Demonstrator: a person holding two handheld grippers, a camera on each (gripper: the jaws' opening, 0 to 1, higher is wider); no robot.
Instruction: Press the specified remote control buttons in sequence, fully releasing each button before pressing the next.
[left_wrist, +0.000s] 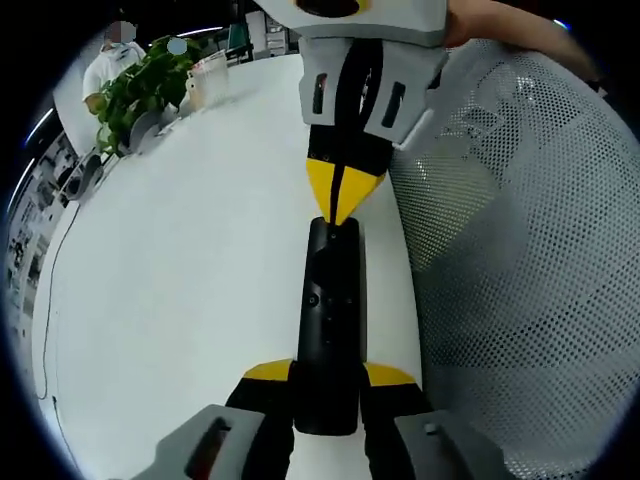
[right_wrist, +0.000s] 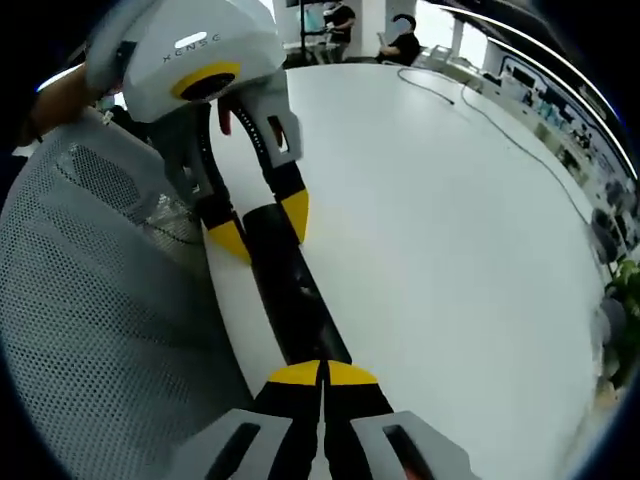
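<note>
A long black remote lies along the edge of the white table. My left gripper is shut on its near end, one yellow-tipped jaw on each side. My right gripper comes in from the far side with its jaws together, and its yellow tips rest on the remote's far end. In the right gripper view, my right gripper is shut with its tips on the remote. Further along, the left gripper clamps the remote's other end. A hand holds each gripper.
A white mesh chair back stands close beside the table edge, right next to the remote. A green plant and a clear cup stand at the table's far end. A cable trails across the table. People sit at the far end.
</note>
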